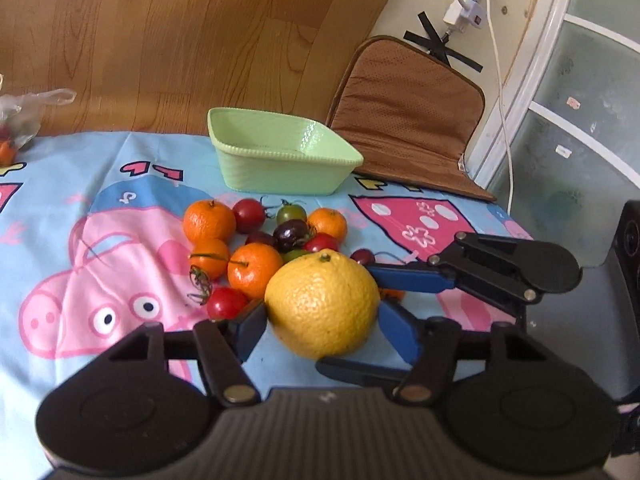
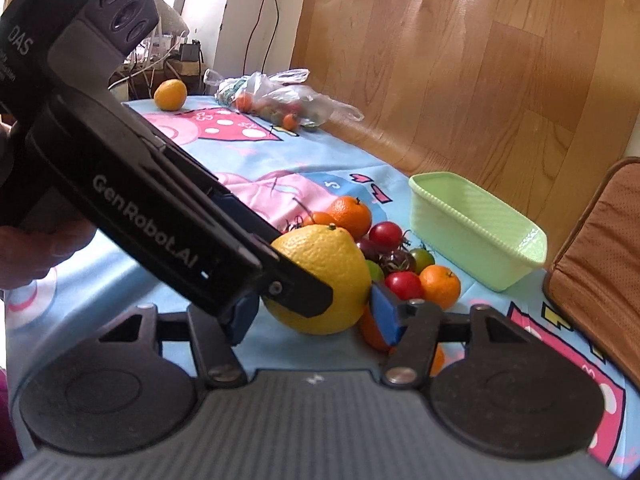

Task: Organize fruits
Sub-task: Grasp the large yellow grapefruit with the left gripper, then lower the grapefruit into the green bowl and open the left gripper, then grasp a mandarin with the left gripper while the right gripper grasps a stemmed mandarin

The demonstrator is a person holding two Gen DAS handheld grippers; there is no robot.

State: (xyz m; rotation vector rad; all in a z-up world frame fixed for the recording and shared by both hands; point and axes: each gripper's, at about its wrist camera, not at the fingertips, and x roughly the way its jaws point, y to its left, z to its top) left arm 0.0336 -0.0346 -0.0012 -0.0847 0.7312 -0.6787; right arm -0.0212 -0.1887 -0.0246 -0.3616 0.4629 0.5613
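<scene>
A big yellow citrus fruit point(image 1: 322, 304) sits on the cartoon cloth at the near edge of a pile of small oranges point(image 1: 209, 220) and tomatoes point(image 1: 226, 302). My left gripper point(image 1: 324, 326) has its blue fingers against both sides of the fruit. My right gripper point(image 2: 316, 312) also straddles the same fruit point(image 2: 320, 280), with the left gripper's body crossing its left finger. In the left wrist view the right gripper's blue finger point(image 1: 408, 278) reaches in from the right. A light green basket point(image 1: 280, 156) stands empty behind the pile.
A brown cushion point(image 1: 408, 116) leans at the wall right of the basket. A plastic bag with small fruit point(image 2: 280, 100) and a second yellow fruit point(image 2: 171, 95) lie at the cloth's far end. Wooden floor lies beyond the cloth.
</scene>
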